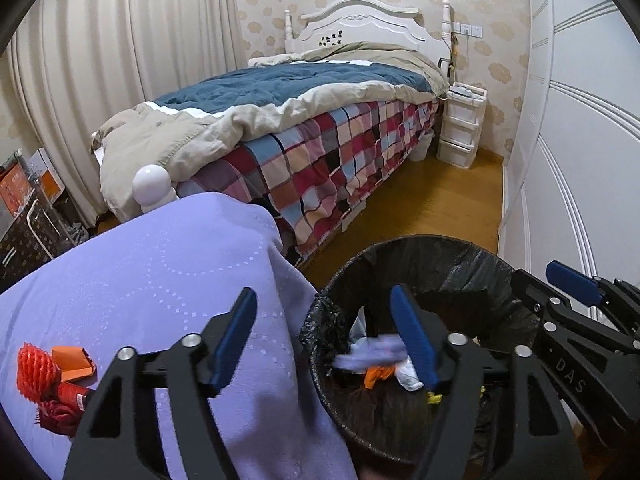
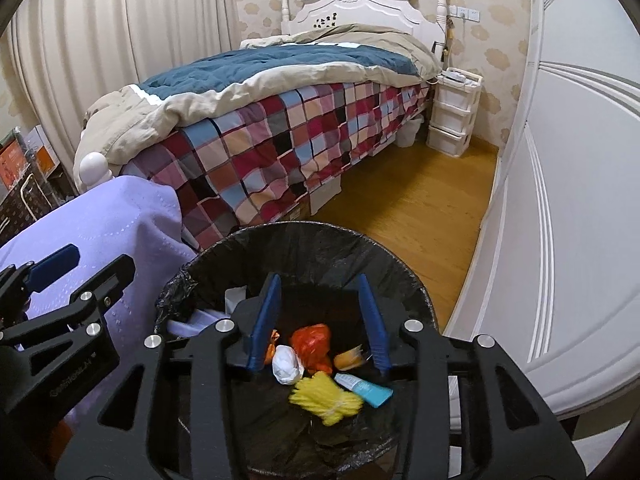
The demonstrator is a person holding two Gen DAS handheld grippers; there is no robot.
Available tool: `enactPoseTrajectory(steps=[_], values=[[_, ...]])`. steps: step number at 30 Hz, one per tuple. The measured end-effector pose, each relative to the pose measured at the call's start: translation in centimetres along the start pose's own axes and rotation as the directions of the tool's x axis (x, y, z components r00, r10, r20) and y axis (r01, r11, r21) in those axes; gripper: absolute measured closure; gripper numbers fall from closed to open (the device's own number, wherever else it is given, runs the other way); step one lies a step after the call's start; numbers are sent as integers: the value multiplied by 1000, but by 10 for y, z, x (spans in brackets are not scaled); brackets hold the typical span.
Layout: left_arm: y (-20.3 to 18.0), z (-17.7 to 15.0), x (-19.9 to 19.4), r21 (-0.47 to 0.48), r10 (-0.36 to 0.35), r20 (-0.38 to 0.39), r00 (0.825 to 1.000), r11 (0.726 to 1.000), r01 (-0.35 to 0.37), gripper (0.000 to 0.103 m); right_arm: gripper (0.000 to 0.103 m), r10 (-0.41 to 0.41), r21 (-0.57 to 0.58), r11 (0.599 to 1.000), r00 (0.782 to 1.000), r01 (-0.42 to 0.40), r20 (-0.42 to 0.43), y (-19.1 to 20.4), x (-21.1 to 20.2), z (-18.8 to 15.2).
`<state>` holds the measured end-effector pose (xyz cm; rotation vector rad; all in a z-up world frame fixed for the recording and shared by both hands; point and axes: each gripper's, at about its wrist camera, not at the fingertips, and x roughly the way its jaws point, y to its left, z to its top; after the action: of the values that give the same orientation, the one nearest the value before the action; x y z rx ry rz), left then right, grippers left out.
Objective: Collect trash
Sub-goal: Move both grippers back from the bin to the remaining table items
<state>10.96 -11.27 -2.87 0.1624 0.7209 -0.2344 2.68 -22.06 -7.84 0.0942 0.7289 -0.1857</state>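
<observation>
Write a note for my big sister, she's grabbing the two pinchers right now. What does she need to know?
Left gripper: open, empty, at the bin's edge.
Right gripper: open, empty, over the bin.
Done: yellow netting, a blue tube, an orange bag and white wads are in the bin.
Left: red netting, orange paper and a red wrapper on the purple cloth.

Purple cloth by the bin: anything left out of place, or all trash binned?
Not all binned. On the purple cloth a red mesh net, a crumpled orange paper and a red tube lie at the lower left, outside the black-lined bin. Nothing looks spilled or damaged; both grippers are open over the bin.
</observation>
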Motion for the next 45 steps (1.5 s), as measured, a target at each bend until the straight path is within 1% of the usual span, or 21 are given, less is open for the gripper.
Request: enactPoseTrajectory(steps=[3,8,14,20,24,28,30,34,38,45], values=[[1,-2,-4,11,13,6,1000,1000,-13,30,51,-14,-1,1000,1000,14,9,1,-5,0],[11,-2,-15,-5,30,11,999,1000,-30,29,43,-16,-4,1000,1000,16,18,4,-15,0],[39,-10,-34,-48,78,3,997,996,-77,29,40,28,-13,1000,999,-28,19,22,-29,-3],[74,-32,-55,-87,155,-17,988,984,-156,28,39,120,-56,991,993,-120,3,64,-42,-16],[100,-49,-68,-115,227,-30,973,967,-229,28,39,173,-106,979,985,-174,-19,97,-46,-24],[124,-62,-73,-140,303,-47,952,942,-306,28,39,221,-145,963,974,-225,-47,127,-48,-33],[138,-68,-73,-165,330,-68,942,927,-337,28,39,239,-161,956,969,-245,-59,138,-49,-36],[161,-81,-71,-214,346,-124,930,906,-366,28,39,259,-192,944,963,-270,-78,157,-53,-43],[180,-95,-73,-254,340,-163,926,893,-372,28,38,273,-214,933,957,-288,-93,169,-55,-49],[203,-117,-82,-294,348,-209,914,869,-398,28,38,298,-238,918,948,-318,-116,186,-59,-58]])
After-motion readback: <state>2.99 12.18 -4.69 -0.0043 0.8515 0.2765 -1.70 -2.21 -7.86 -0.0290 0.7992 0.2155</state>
